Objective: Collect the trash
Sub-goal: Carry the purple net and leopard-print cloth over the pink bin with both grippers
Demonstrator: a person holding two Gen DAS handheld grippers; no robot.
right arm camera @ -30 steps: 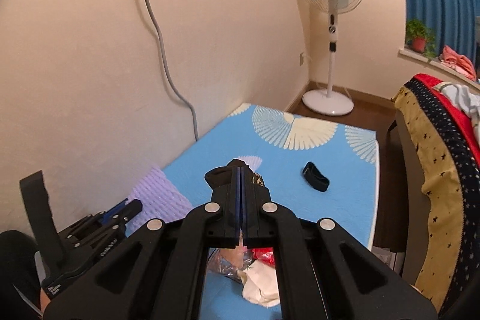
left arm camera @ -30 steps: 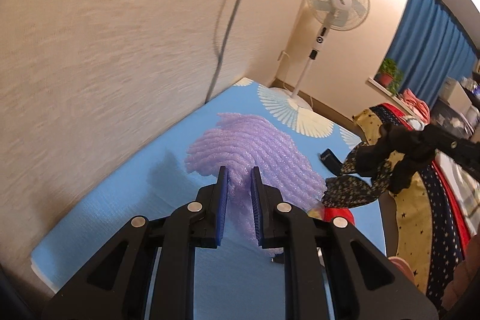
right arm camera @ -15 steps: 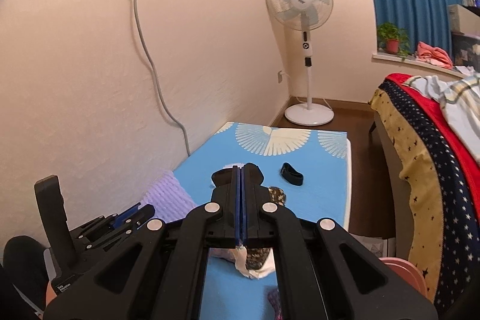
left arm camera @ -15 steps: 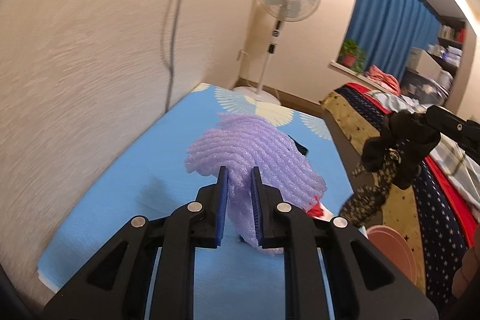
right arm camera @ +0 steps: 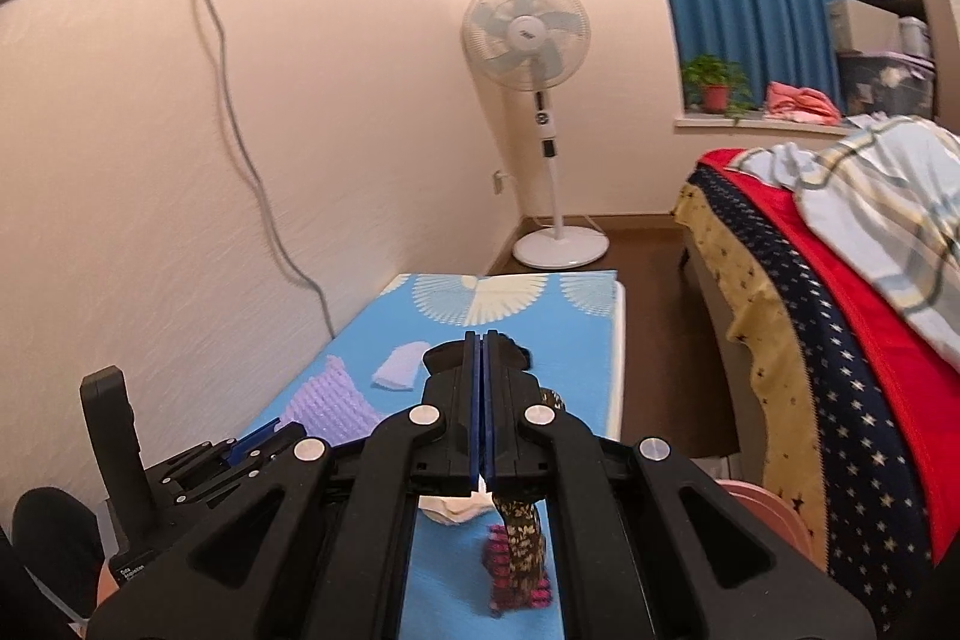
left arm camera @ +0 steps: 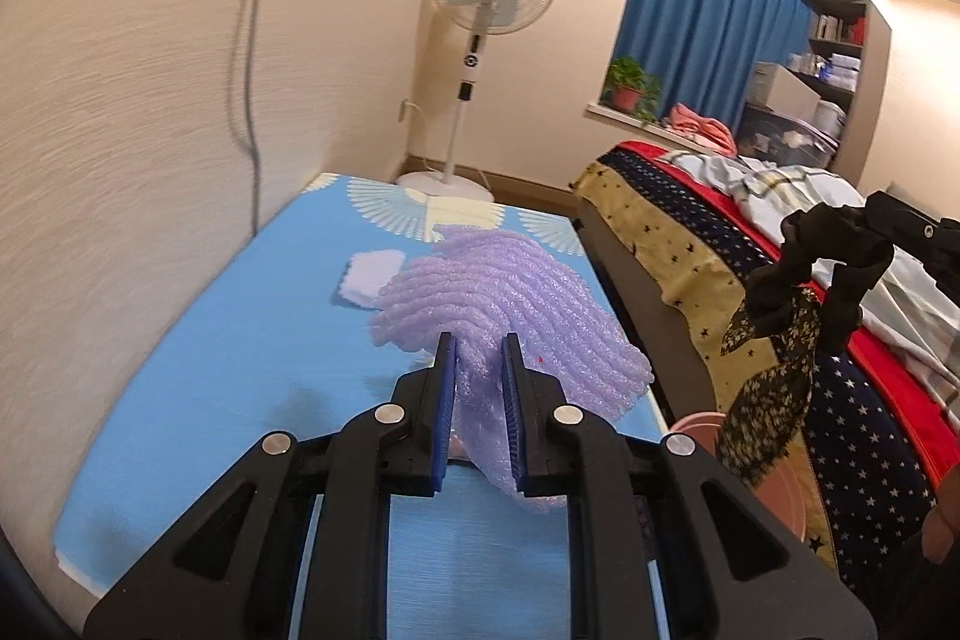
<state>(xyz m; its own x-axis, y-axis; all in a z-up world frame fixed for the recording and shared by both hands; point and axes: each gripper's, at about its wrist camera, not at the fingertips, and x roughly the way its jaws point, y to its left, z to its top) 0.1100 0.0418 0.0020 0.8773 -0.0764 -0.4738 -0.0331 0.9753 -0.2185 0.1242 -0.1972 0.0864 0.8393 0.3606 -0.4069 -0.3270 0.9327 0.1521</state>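
My left gripper [left arm camera: 478, 349] is shut on a purple foam net sleeve [left arm camera: 516, 298] and holds it above the blue mat [left arm camera: 240, 340]. My right gripper [right arm camera: 480, 340] is shut on a black and patterned fabric scrap [right arm camera: 522, 526] that hangs below it; the scrap also shows in the left wrist view [left arm camera: 774, 358], hanging over a pink bin [left arm camera: 774, 478]. The left gripper and its purple sleeve [right arm camera: 330, 400] show at lower left in the right wrist view. A small white foam piece [left arm camera: 369, 274] lies on the mat.
A standing fan [right arm camera: 540, 112] is at the far end of the mat. A bed with a starred cover [right arm camera: 840, 340] runs along the right. A grey cable [right arm camera: 240, 130] hangs from a wall socket. White and pink-black bits [right arm camera: 516, 568] lie on the mat.
Both grippers have swung right and risen, each still holding its item. The fabric scrap has moved from over the mat to above the pink bin beside the bed.
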